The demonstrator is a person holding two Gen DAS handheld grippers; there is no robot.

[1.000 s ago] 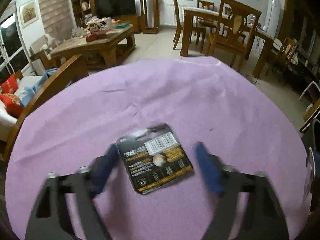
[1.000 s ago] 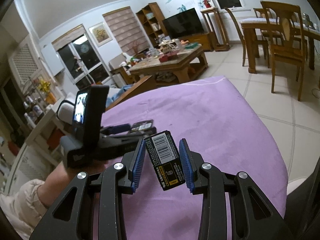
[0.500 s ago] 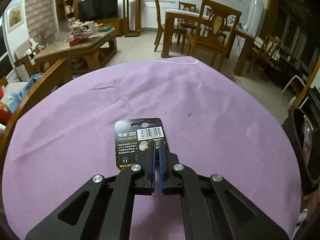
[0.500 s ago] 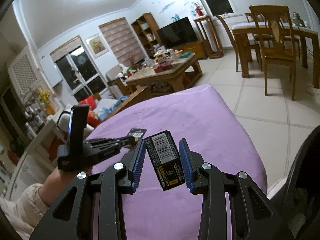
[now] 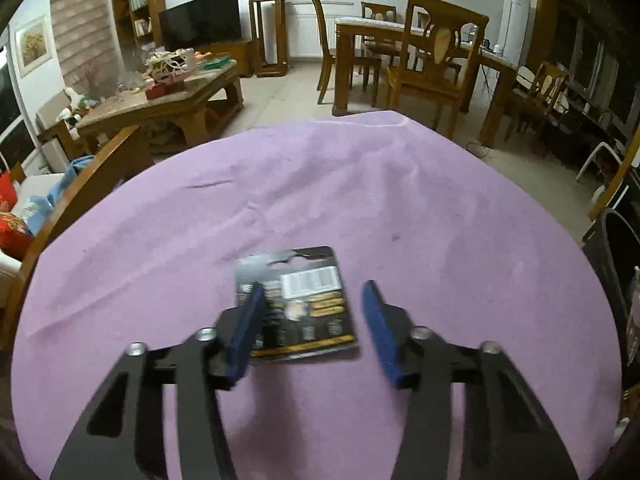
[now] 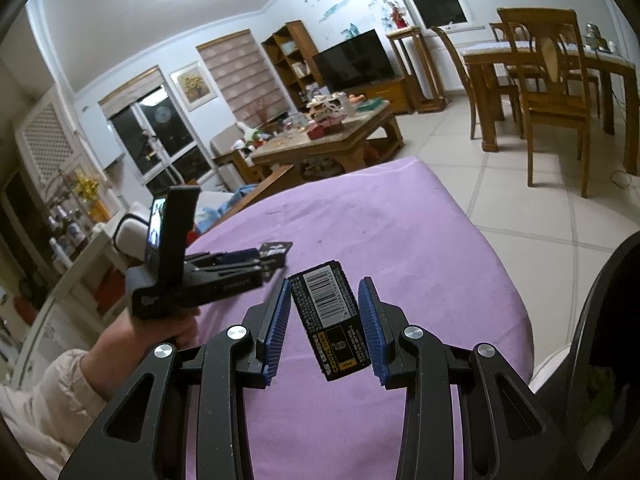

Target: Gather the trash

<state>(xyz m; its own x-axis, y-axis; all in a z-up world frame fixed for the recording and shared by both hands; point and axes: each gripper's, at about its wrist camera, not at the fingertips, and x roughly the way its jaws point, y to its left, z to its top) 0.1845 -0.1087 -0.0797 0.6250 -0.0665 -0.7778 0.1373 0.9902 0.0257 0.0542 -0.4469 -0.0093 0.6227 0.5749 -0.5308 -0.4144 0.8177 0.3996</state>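
Observation:
A black battery blister card (image 5: 298, 304) lies flat on the purple tablecloth (image 5: 360, 200). My left gripper (image 5: 312, 324) is open, its blue pads on either side of the card's near half; the left pad covers the card's left edge. In the right wrist view the same card (image 6: 276, 249) shows past the left gripper (image 6: 262, 258). My right gripper (image 6: 325, 320) is shut on a second black battery card (image 6: 330, 322), held upright above the cloth.
A dark trash bin rim (image 6: 600, 340) stands at the table's right edge, also at the right in the left wrist view (image 5: 616, 264). A wooden chair back (image 5: 80, 184) stands left of the table. The floor lies beyond the far edge.
My left gripper was shut on the card half a second ago and is now open, with the card lying on the cloth. My right gripper still holds its card.

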